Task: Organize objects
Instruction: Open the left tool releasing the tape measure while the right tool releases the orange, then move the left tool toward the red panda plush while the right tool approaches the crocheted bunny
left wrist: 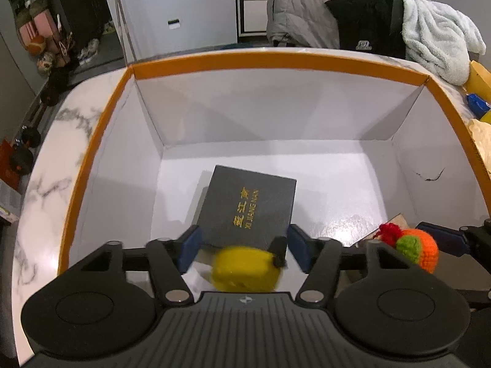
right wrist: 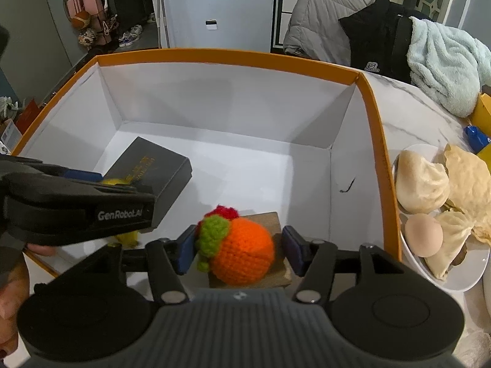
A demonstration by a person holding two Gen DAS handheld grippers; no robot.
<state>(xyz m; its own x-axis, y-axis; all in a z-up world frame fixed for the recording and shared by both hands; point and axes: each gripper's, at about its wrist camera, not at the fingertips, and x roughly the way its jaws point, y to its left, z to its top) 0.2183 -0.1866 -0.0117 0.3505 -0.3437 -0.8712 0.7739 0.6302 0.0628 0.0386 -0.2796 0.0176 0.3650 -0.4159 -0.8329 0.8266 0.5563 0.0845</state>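
A large white box with an orange rim (left wrist: 276, 61) stands on the marble table. A black gift box with gold letters (left wrist: 248, 205) lies on its floor. My left gripper (left wrist: 244, 250) hangs open over the near part of the box. A blurred yellow knitted toy (left wrist: 245, 268) sits loose between its blue pads, touching neither. In the right wrist view an orange knitted fruit with green and red trim (right wrist: 242, 251) rests on a wooden block (right wrist: 276, 273). My right gripper (right wrist: 240, 250) is open around the fruit, with a gap at the right pad. The fruit (left wrist: 417, 245) also shows in the left wrist view.
A white plate (right wrist: 460, 279) with buns and an egg stands right of the box. A pale towel (right wrist: 445, 64) and jackets hang over a chair behind the table. A blue object (right wrist: 475, 138) lies at the far right. A person's hand (right wrist: 12, 276) holds the left gripper.
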